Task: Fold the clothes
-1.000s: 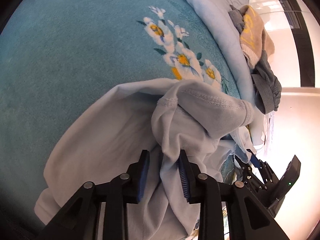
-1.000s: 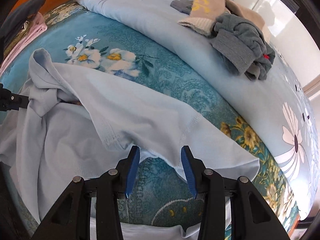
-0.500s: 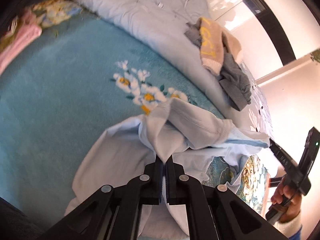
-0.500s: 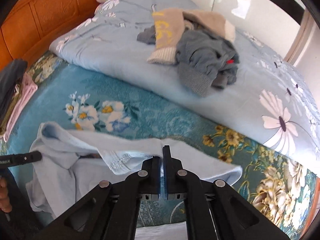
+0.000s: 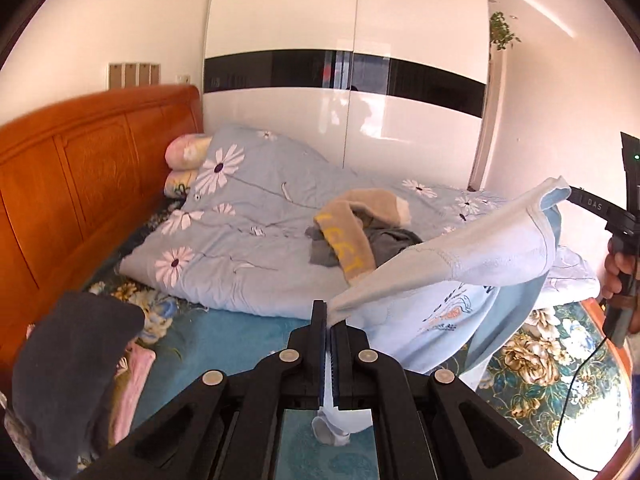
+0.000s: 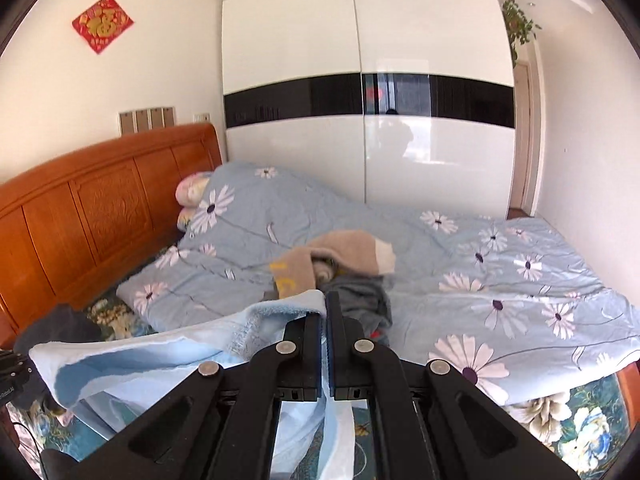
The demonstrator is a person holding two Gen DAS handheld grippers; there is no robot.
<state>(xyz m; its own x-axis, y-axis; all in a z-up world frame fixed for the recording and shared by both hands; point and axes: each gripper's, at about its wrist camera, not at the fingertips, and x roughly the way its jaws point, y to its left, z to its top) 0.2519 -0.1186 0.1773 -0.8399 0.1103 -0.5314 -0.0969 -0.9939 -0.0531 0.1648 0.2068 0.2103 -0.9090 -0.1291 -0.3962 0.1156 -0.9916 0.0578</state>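
Observation:
A light blue shirt (image 5: 472,264) with a printed front hangs in the air above the bed, stretched between both grippers. My left gripper (image 5: 329,320) is shut on one edge of it. My right gripper (image 6: 324,312) is shut on the other edge of the light blue shirt (image 6: 160,356), which drapes down to the left. The right gripper also shows at the right edge of the left wrist view (image 5: 576,200), and the left gripper at the left edge of the right wrist view (image 6: 8,376).
A pile of tan and grey clothes (image 6: 340,276) lies on the flowered quilt (image 6: 500,280). Dark and pink garments (image 5: 72,368) sit stacked at the left by the wooden headboard (image 5: 80,184). A white wardrobe (image 6: 400,120) stands behind the bed.
Both grippers closed on the shirt's edges and lifted it off the teal bedspread. The views swung up from the bed surface to the room.

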